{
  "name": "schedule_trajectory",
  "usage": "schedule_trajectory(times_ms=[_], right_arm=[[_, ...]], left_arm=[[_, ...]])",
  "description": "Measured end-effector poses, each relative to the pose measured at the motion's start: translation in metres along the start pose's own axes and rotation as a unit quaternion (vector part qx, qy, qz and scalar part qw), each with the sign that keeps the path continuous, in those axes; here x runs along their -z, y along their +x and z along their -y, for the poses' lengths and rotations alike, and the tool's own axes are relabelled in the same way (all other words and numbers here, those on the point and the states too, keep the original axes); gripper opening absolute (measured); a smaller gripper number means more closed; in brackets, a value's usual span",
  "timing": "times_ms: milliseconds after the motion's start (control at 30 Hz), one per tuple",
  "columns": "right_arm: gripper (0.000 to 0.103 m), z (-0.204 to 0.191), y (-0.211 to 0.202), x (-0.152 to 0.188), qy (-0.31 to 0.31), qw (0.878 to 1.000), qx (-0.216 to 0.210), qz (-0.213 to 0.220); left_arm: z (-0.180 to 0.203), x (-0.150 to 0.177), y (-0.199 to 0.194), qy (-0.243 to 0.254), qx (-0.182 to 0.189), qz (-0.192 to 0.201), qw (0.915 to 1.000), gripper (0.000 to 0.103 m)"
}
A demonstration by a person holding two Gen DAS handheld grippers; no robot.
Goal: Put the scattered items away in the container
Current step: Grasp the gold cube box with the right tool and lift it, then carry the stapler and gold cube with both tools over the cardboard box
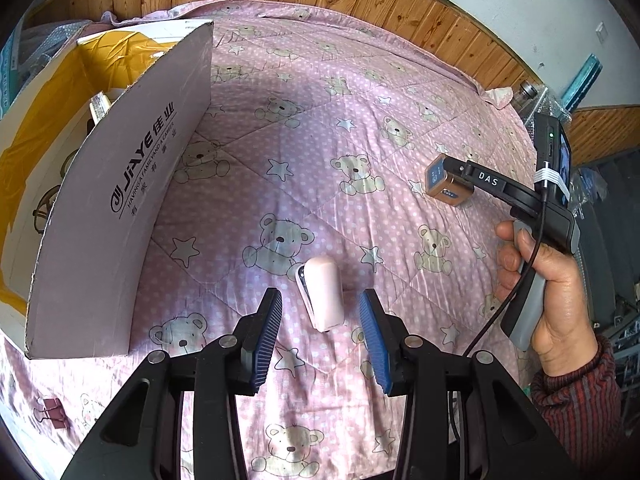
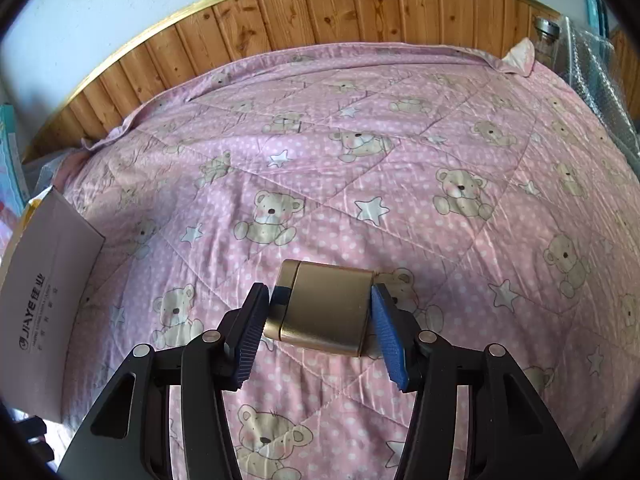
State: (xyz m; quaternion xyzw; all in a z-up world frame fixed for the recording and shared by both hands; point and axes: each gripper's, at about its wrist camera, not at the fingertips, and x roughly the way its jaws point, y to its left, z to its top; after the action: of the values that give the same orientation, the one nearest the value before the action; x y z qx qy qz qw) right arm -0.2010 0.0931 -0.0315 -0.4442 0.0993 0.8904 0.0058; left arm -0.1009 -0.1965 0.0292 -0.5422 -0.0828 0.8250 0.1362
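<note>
Two grippers work over a bed covered by a pink quilt (image 1: pixel 320 128) printed with bears and stars. The left gripper (image 1: pixel 320 320) hangs spread apart, holding nothing, with a small pink device (image 1: pixel 322 296) lying on the quilt directly between and just ahead of its blue fingertips, touching neither. The device's long axis runs roughly along the line of the fingers, tilted a little, so the pads face its long sides. The cardboard box (image 1: pixel 120 200), the container, stands at the quilt's left edge, near this gripper, its flap raised.

The right gripper (image 2: pixel 320 316), held by a hand (image 1: pixel 548 280), is clamped on a gold rectangular case (image 2: pixel 326 308), a pad against each short side. Seen from the left wrist, the case appears lifted just above the quilt, toward the right edge, well apart from the box. Judged from this, the left gripper is nearer both box and pink device.

A maroon binder clip (image 1: pixel 52 410) lies near the quilt's front left corner.
</note>
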Motion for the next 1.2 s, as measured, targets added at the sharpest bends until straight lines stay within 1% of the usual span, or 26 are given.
schedule_trajectory(times_ms=[100, 167, 200, 233, 267, 300, 333, 400, 533, 600, 667, 700, 733, 800, 833, 867, 967, 1100, 1133, 1167, 1200], right_arm=[[0.056, -0.003, -0.007, 0.002, 0.007, 1.000, 0.011, 0.009], [0.061, -0.011, -0.006, 0.003, 0.001, 1.000, 0.012, 0.008], [0.062, -0.016, -0.002, 0.004, -0.005, 1.000, 0.026, 0.005], [0.062, -0.017, 0.005, 0.004, -0.008, 0.999, 0.037, -0.003], [0.061, -0.016, 0.012, 0.006, -0.004, 0.999, 0.039, -0.012], [0.057, -0.011, 0.017, 0.008, 0.005, 0.999, 0.037, -0.020], [0.057, -0.006, 0.018, 0.010, 0.019, 0.999, 0.028, -0.022], [0.054, -0.003, 0.008, 0.013, 0.025, 0.999, 0.017, -0.013], [0.053, -0.008, -0.038, 0.031, 0.016, 0.999, -0.035, -0.002], [0.053, -0.019, -0.065, 0.051, -0.007, 0.998, -0.061, -0.005], [0.053, -0.033, -0.089, 0.082, -0.031, 0.995, -0.096, -0.019], [0.053, -0.042, -0.097, 0.099, -0.047, 0.993, -0.105, -0.026], [0.053, -0.050, -0.103, 0.118, -0.067, 0.992, -0.101, -0.031], [0.054, -0.058, -0.099, 0.149, -0.092, 0.991, -0.083, -0.044], [0.054, -0.057, -0.094, 0.161, -0.092, 0.992, -0.072, -0.055], [0.056, -0.055, -0.093, 0.168, -0.086, 0.993, -0.068, -0.050], [0.056, -0.052, -0.093, 0.171, -0.084, 0.993, -0.064, -0.053], [0.057, -0.052, -0.099, 0.168, -0.094, 0.993, -0.057, -0.040], [0.057, -0.052, -0.101, 0.168, -0.094, 0.994, -0.053, -0.035], [0.056, -0.051, -0.102, 0.167, -0.092, 0.993, -0.060, -0.036], [0.055, -0.049, -0.102, 0.167, -0.088, 0.993, -0.067, -0.040]], left_arm=[[0.001, 0.001, 0.002, 0.002, 0.000, -0.003, 1.0000, 0.042], [0.003, 0.003, 0.003, 0.002, 0.002, -0.005, 1.0000, 0.042], [0.003, 0.003, 0.005, 0.003, 0.002, -0.007, 1.0000, 0.042], [0.004, 0.003, 0.006, 0.005, 0.003, -0.008, 1.0000, 0.042], [0.006, 0.003, 0.006, 0.006, 0.004, -0.009, 0.9999, 0.042], [0.008, 0.003, 0.005, 0.007, 0.005, -0.009, 0.9999, 0.042], [0.009, 0.003, 0.004, 0.009, 0.006, -0.007, 0.9999, 0.042], [0.010, 0.003, 0.001, 0.012, 0.007, -0.004, 0.9999, 0.043], [0.006, 0.003, 0.000, 0.007, 0.005, -0.001, 1.0000, 0.046], [0.004, 0.004, 0.005, 0.004, 0.005, -0.007, 1.0000, 0.046], [0.003, 0.008, 0.012, 0.007, -0.004, -0.014, 0.9999, 0.046], [0.003, 0.009, 0.016, 0.007, -0.008, -0.017, 0.9998, 0.046], [0.002, 0.012, 0.020, 0.007, -0.010, -0.020, 0.9997, 0.046], [0.002, 0.015, 0.027, 0.008, -0.016, -0.027, 0.9995, 0.046], [0.002, 0.017, 0.031, 0.009, -0.016, -0.029, 0.9994, 0.046], [0.002, 0.017, 0.035, 0.010, -0.016, -0.032, 0.9993, 0.046], [0.005, 0.017, 0.044, 0.008, -0.012, -0.032, 0.9994, 0.046], [0.010, 0.013, 0.066, 0.015, -0.009, -0.039, 0.9991, 0.046], [0.009, 0.013, 0.072, 0.017, -0.020, -0.039, 0.9989, 0.041], [0.009, 0.013, 0.076, 0.024, -0.020, -0.041, 0.9987, 0.033], [0.010, 0.014, 0.077, 0.035, -0.012, -0.036, 0.9986, 0.025]])
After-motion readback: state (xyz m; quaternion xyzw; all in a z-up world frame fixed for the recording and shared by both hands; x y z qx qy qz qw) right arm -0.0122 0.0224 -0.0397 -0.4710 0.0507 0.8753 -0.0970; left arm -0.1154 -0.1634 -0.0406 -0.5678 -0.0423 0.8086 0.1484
